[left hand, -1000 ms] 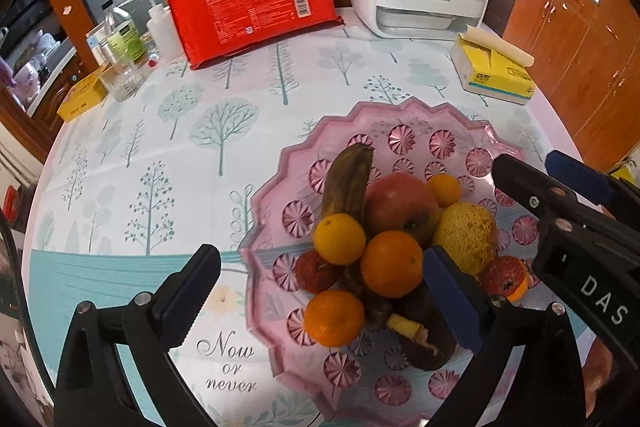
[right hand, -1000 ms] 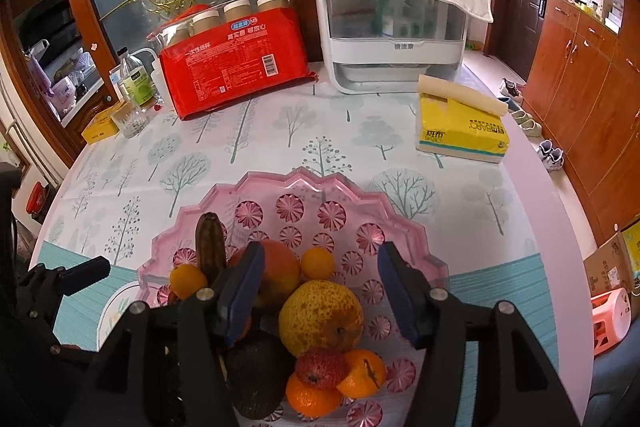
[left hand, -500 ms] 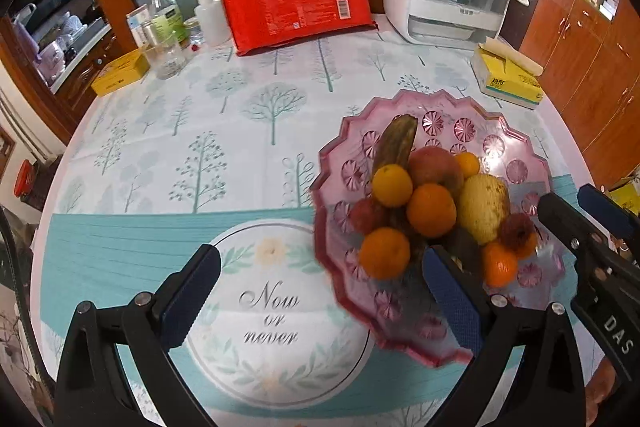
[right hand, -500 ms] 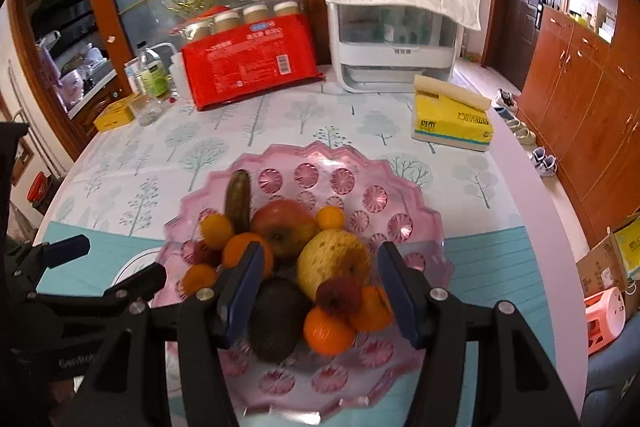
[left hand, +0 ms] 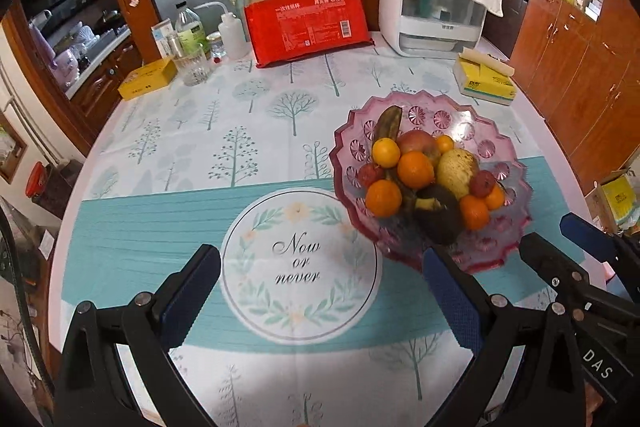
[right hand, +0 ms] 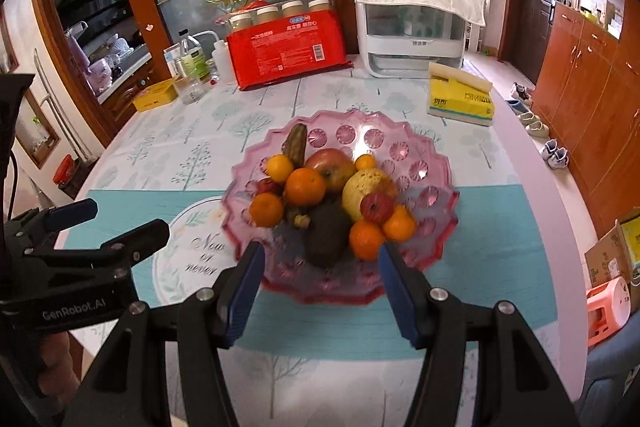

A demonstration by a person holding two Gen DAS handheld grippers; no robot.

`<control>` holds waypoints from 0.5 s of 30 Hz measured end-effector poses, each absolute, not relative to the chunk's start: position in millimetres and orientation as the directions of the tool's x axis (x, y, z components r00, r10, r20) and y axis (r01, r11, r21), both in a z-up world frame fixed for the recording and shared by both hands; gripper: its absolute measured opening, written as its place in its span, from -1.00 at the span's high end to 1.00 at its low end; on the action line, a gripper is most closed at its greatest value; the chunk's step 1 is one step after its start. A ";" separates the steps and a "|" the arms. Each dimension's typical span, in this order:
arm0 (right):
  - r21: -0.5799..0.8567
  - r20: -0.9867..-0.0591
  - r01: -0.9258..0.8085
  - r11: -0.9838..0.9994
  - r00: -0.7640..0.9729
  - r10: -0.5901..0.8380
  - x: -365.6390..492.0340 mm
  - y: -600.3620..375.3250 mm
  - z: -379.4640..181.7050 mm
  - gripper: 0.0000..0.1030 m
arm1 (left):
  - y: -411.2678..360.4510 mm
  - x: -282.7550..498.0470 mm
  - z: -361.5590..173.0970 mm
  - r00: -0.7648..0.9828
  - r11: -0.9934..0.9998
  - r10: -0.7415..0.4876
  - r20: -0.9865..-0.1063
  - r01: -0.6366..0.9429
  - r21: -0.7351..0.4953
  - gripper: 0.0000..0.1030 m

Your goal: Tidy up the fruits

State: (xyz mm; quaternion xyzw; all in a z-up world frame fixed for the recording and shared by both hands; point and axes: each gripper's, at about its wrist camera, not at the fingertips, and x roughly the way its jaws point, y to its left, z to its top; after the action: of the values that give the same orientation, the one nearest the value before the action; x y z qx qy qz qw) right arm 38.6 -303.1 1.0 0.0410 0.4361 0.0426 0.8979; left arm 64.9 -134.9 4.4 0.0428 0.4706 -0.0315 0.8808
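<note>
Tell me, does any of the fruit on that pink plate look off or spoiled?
Yes. On the pink plate, the banana standing at the back is brown, and the dark fruit at the front looks blackened. The oranges around them look bright and sound.

We are in a home dining room: a round table under a tree-print tablecloth (left hand: 248,131), wooden cabinets (right hand: 580,67) along the wall, children's shoes (right hand: 556,153) on the floor.
</note>
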 end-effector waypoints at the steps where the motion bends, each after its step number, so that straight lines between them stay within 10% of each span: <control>1: 0.114 -0.780 -0.040 0.993 0.616 0.115 35.3 -302.4 2.1 -0.15 | -133.7 58.1 7.1 0.560 0.995 -0.014 -0.828 0.090 0.044 -0.95; 15: 0.151 -0.755 -0.070 0.986 0.636 0.161 -13.5 -282.3 26.3 -0.16 | -116.3 6.5 26.2 0.576 0.999 0.009 -0.818 0.029 0.032 -0.95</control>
State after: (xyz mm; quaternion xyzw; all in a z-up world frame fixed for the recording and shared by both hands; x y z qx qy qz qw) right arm -13.5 -282.3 26.3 0.0539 0.4220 0.0641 0.9027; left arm 6.5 -116.3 26.2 0.0207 0.4606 -0.0056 0.8873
